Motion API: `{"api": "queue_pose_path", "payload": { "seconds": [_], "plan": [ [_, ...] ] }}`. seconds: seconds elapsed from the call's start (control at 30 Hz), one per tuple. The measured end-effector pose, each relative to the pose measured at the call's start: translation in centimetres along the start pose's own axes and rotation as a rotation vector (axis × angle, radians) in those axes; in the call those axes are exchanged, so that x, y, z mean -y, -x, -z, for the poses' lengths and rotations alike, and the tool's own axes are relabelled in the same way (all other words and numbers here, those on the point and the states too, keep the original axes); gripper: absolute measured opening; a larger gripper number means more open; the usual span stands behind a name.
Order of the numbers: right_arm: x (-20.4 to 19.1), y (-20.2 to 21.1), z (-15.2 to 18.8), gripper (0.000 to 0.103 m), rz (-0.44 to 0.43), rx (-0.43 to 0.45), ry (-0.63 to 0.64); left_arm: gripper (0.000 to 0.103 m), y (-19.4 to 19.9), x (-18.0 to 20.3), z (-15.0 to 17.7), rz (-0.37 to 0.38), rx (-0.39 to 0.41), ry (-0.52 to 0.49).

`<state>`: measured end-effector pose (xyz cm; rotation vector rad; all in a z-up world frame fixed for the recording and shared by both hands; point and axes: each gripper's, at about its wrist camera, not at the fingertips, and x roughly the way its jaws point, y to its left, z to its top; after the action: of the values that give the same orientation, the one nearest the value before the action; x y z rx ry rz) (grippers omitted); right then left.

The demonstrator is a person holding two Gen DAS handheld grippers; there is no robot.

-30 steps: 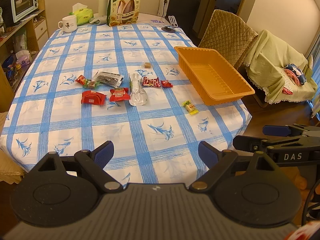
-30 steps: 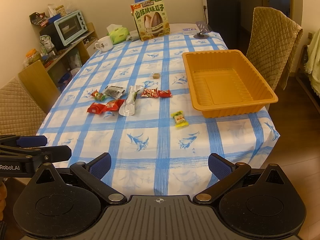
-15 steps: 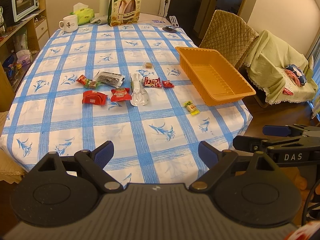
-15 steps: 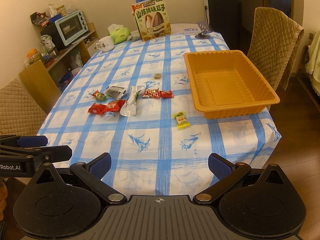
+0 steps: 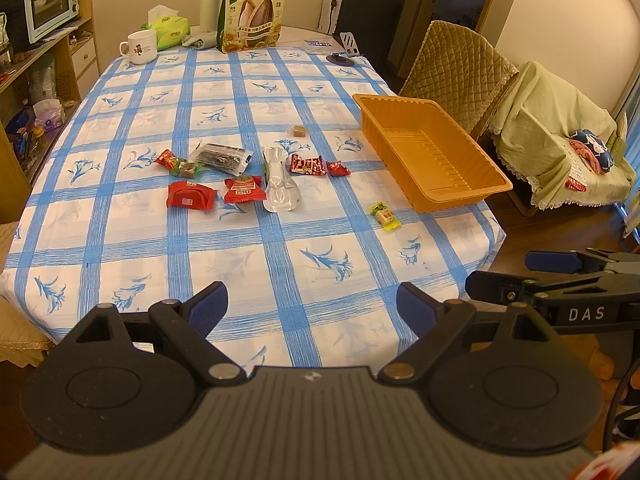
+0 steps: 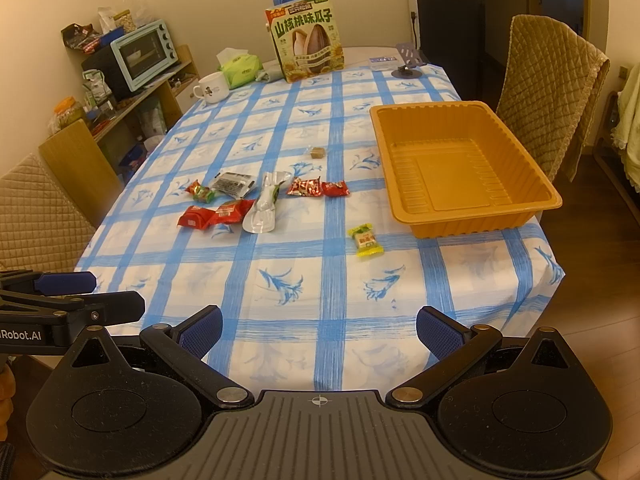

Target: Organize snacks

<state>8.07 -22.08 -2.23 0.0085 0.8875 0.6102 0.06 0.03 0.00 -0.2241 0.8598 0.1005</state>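
Hovering off table's (image 6: 320,288) near edge, my left gripper (image 5: 312,308) and right gripper (image 6: 319,330) both spread wide, empty; orange tray (image 6: 472,228) at right edge, snack packets (image 5: 240,172) mid-table.

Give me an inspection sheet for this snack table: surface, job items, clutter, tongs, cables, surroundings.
Surface: blue-checked tablecloth, flat.
Job's things: orange tray empty at the table's right edge; yellow-green candy lies alone nearest the tray; red packets, silver pouch and other small snacks loose mid-table.
Clutter: sunflower seed bag, mug, tissue pack at the far end.
Grippers: left tongs and right tongs open, empty, at the near edge.
Cables: nothing seen on the table.
Surroundings: quilted chair, toaster oven.
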Motion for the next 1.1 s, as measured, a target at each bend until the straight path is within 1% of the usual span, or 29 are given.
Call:
{"api": "queue_pose_path", "payload": {
  "seconds": [0.37,0.4,0.5,0.67,0.73,0.8,0.87,1.03,1.07,1.1],
  "plan": [
    [-0.4,-0.2,0.1,0.103,-0.002,-0.001,0.001,0.09,0.0,0.0,0.0,-0.001,-0.002,0.0],
    [-0.5,-0.3,0.1,0.103,-0.002,-0.001,0.0,0.09,-0.9,0.3,-0.4,-0.001,-0.002,0.0],
    [-0.6,-0.3,-0.1,0.103,-0.003,-0.002,0.0,0.09,-1.1,0.2,-0.6,-0.002,-0.004,0.001],
    [-1.4,-0.9,-0.1,0.103,-0.011,-0.002,-0.006,0.09,-2.5,-0.1,-0.8,-0.008,-0.01,0.01],
    [-1.3,-1.2,-0.1,0.103,-0.012,0.002,-0.009,0.09,-2.9,-0.6,-0.9,-0.015,-0.008,0.012],
    [-0.8,-1.5,-0.1,0.103,-0.017,0.009,-0.013,0.09,-1.9,-1.7,-0.9,-0.029,0.005,0.004],
    [0.1,-1.9,-0.1,0.103,-0.024,0.022,-0.013,0.09,-1.8,-2.7,-0.9,-0.042,0.013,-0.001],
    [0.0,-3.4,0.1,0.103,-0.021,0.065,0.008,0.09,-2.7,-5.0,-1.4,-0.056,0.034,-0.001],
    [0.0,-3.8,0.1,0.101,-0.024,0.074,0.014,0.09,-2.9,-5.5,-1.5,-0.062,0.039,-0.004],
    [0.1,-4.3,0.1,0.097,-0.027,0.081,0.019,0.09,-3.1,-5.9,-1.6,-0.069,0.045,-0.006]
  ]
}}
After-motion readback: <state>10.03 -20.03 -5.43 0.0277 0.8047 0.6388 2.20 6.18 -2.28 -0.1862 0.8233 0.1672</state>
